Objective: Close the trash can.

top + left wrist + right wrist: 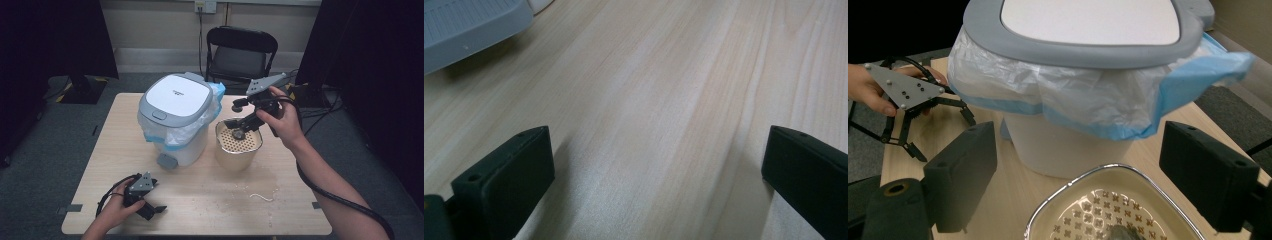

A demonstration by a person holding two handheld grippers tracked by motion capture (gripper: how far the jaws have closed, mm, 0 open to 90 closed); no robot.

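A white pedal bin (175, 120) with a grey lid and a blue-edged plastic liner stands at the middle of the wooden table (210, 205). Right of it sits a beige pot with a perforated strainer insert (239, 142). My right gripper (236, 113) hovers just over the pot, jaws wide apart with nothing between them. In the right gripper view the gripper (1078, 175) faces the bin (1083, 100), with the strainer (1108, 210) below and a small dark lump (1125, 234) in it. My left gripper (157, 196) rests open on the table near the front left corner, its jaws (656, 170) spanning bare wood.
The bin's grey foot pedal (165, 161) sticks out toward the left gripper and is at the top left of the left gripper view (469, 25). A thin white strand (261, 196) and crumbs lie front right. A black chair (241, 52) stands behind the table.
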